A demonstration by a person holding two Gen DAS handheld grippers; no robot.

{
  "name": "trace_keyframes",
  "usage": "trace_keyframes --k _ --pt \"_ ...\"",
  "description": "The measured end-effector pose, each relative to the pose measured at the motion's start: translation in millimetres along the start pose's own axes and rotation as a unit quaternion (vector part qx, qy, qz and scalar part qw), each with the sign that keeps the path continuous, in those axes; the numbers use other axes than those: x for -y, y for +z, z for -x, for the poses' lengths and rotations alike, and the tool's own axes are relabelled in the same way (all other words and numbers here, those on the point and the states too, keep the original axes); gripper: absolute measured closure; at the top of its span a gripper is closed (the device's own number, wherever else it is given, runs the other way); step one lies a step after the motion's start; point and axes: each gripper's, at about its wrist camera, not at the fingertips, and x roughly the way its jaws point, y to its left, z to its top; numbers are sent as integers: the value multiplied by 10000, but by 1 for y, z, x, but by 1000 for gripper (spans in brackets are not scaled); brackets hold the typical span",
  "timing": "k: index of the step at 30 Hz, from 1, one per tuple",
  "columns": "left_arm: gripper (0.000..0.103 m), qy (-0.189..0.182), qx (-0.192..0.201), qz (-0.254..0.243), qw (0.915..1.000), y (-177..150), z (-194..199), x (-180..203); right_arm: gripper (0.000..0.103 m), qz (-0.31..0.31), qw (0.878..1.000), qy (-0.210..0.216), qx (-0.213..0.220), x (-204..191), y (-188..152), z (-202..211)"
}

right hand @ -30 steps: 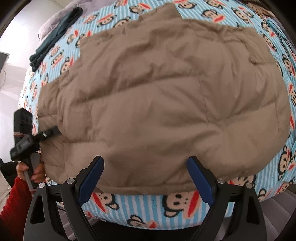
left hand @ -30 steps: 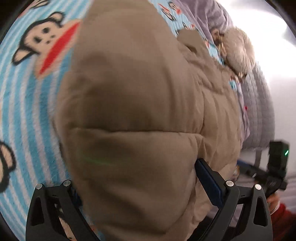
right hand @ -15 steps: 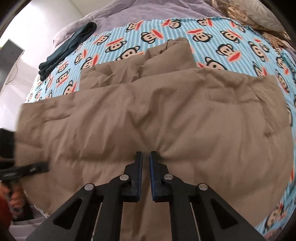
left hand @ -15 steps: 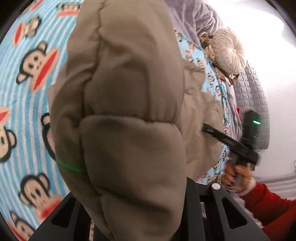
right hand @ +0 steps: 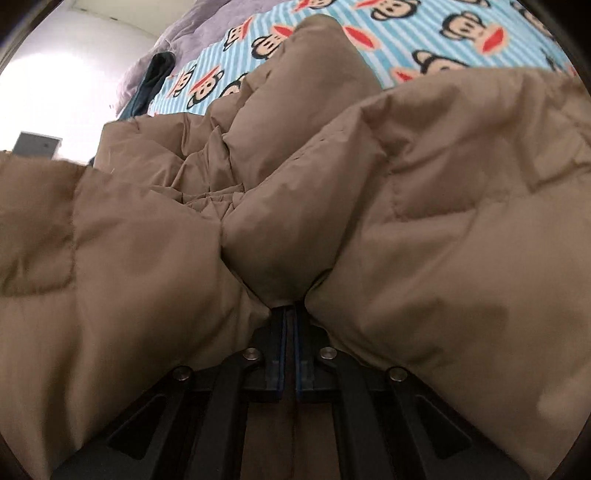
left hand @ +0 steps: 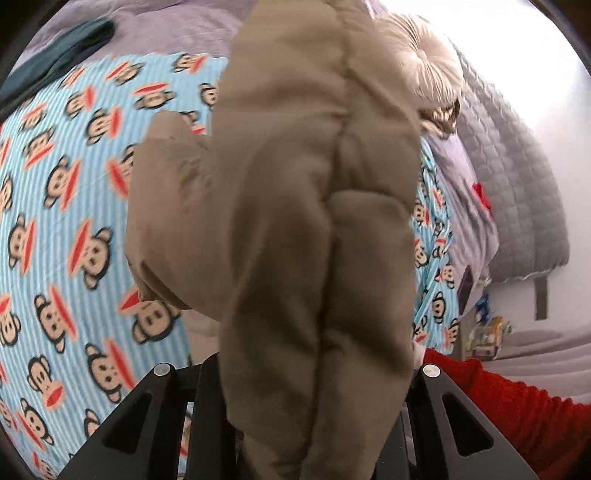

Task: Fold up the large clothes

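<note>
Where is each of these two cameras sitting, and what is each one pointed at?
Left wrist: on the left gripper, looking down at the tan jacket it grips; a red sleeve shows.
Right wrist: on the right gripper, pinching the jacket; no body visible.
Shared: jacket, monkey-print blanket.
</note>
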Motion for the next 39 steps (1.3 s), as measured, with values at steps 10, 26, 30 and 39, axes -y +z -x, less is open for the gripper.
trace_keyframes --k 10,26,30,39 --pt "43 216 -355 -227 9989 20 -66 70 98 -583 9966 471 338 71 -19 100" --pt "21 -1116 -1241 -774 9829 72 -200 124 36 -1434 9859 86 856 182 -130 213" --pt "21 -896 -1306 -906 9832 79 -222 134 31 -1179 9848 718 1052 166 -155 236" --pt "21 -362 -779 -1415 9862 79 -186 150 60 -649 9934 755 561 113 -140 192"
